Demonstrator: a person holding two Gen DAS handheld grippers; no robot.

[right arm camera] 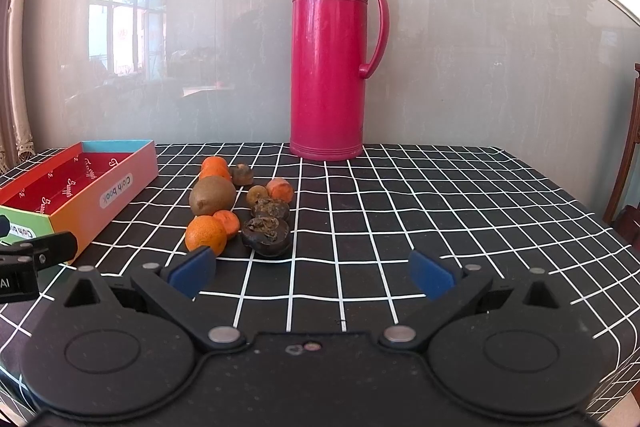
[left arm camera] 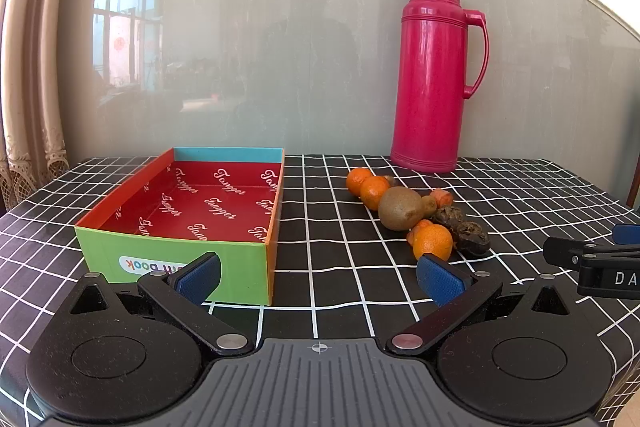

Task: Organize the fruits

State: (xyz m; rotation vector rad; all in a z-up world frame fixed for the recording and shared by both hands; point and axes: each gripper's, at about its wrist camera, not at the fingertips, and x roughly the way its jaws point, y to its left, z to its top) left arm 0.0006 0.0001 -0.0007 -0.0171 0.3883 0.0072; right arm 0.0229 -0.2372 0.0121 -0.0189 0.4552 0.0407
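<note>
Pink thermos (right arm camera: pixel 328 55) behind fruit pile (right arm camera: pixel 240 207)

Two low, near tabletop views facing the wall, sharing fruits (left arm camera: pixel 416 215) and thermos (right arm camera: pixel 328 67).

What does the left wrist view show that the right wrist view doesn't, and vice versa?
Left wrist only: the whole floor of the box, no fruit inside, and its green near wall face-on; the right gripper pokes in at the right edge.

Right wrist only: the box's orange side with the "Cloth book" label, the dark round fruit unobstructed, and a wooden chair at the right edge.

Both: the kiwi, the tangerines heaped beside the box, the pink thermos, the checked tablecloth, each view's own gripper open.
</note>
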